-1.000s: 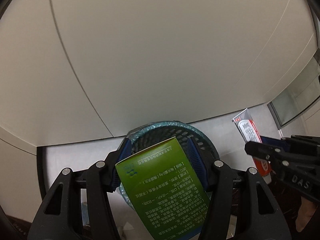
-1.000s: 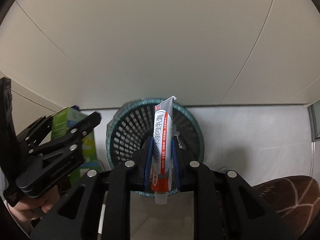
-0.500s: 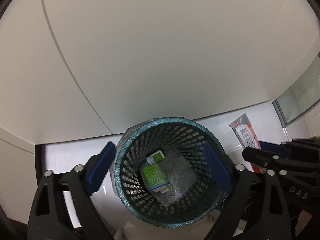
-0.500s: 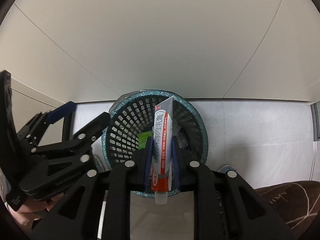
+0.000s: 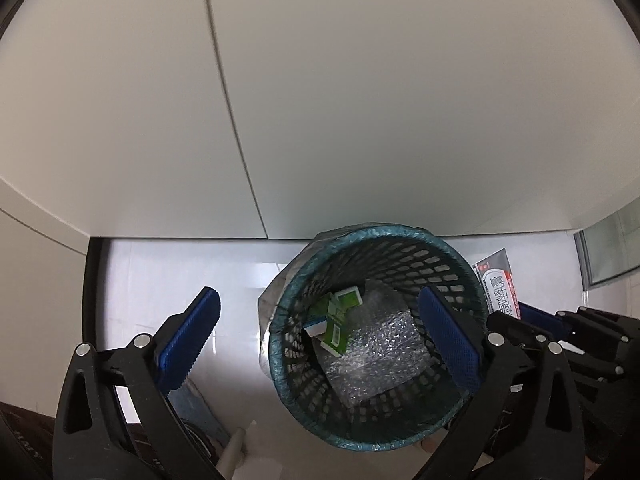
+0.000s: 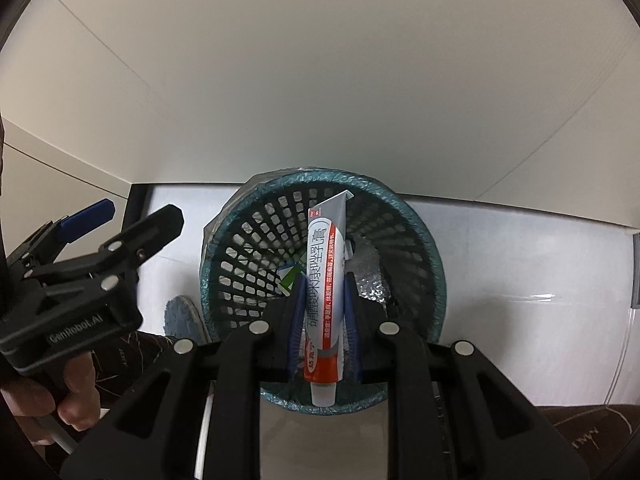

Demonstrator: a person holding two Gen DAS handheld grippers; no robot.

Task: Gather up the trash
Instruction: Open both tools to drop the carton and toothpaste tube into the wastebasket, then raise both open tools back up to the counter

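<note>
The mesh bin (image 5: 376, 340) stands on the pale floor (image 5: 168, 280) against the wall (image 5: 360, 100), its lined rim nearly touching the wall's foot at the top of both views; open floor lies to its left and, in the right wrist view, to its right. In the left wrist view the left gripper (image 5: 318, 334) hangs above the bin, its jaws opening wide with nothing between them: the left blue pad (image 5: 188, 338) lies outside the rim over bare floor, the right pad inside the rim's right edge. On the bin's floor lie a green box (image 5: 334, 322), tilted at centre left, and a sheet of bubble wrap (image 5: 376, 346) beside it to the right. The right gripper (image 6: 322, 320), seen in its own view at lower centre, is clenched on a tube (image 6: 326, 292) that stands upright over the bin's mouth, cap down at the near rim, crimped end toward the far rim. The left view shows this tube only at its right edge, outside the rim, but lays the bin's contents open; the right view hides most of them behind the tube, yet shows a hand (image 6: 48, 400) on the left gripper's handle at lower left and a blue slipper (image 6: 182, 316) left of the bin.
</note>
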